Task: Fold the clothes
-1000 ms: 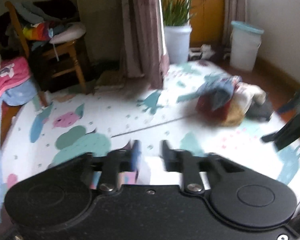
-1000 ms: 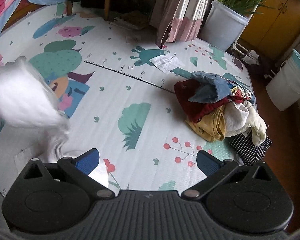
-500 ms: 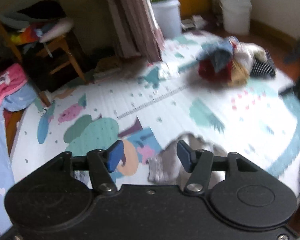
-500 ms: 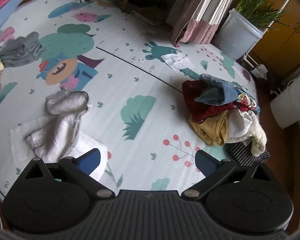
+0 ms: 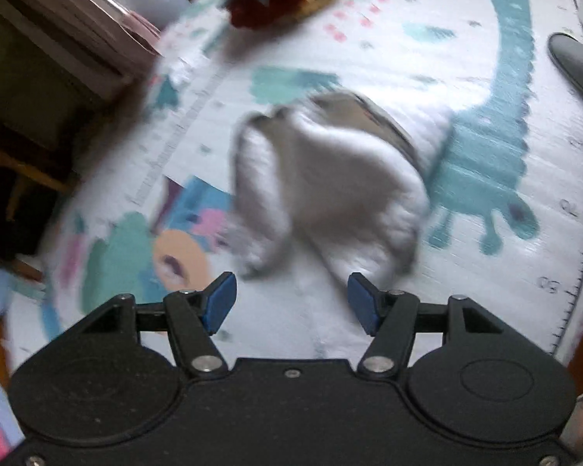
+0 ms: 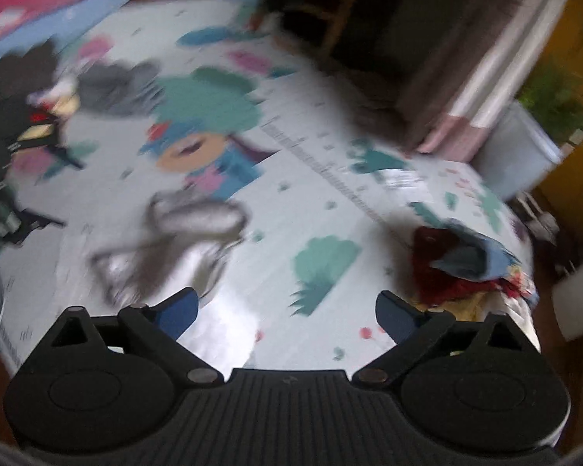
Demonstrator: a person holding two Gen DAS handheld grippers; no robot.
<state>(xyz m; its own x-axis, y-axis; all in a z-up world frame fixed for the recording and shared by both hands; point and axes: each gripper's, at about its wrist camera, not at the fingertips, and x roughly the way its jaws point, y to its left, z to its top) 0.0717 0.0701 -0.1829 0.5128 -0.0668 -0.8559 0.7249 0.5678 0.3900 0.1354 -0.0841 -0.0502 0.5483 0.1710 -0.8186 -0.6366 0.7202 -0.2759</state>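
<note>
Left gripper (image 5: pixel 291 303) is held wide, nothing gripped | white-grey garment (image 5: pixel 330 190) is seen crumpled on the play mat (image 5: pixel 408 58) just ahead — blurred | ruler digits on the mat are too smeared to be read | right gripper (image 6: pixel 285 310) is spread wide, empty | unfolded clothes pile (image 6: pixel 466 268) is seen at right, beside the potted plant (image 6: pixel 524 143).

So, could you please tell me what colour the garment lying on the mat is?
White with grey trim; the garment shows best in the left wrist view.
</note>
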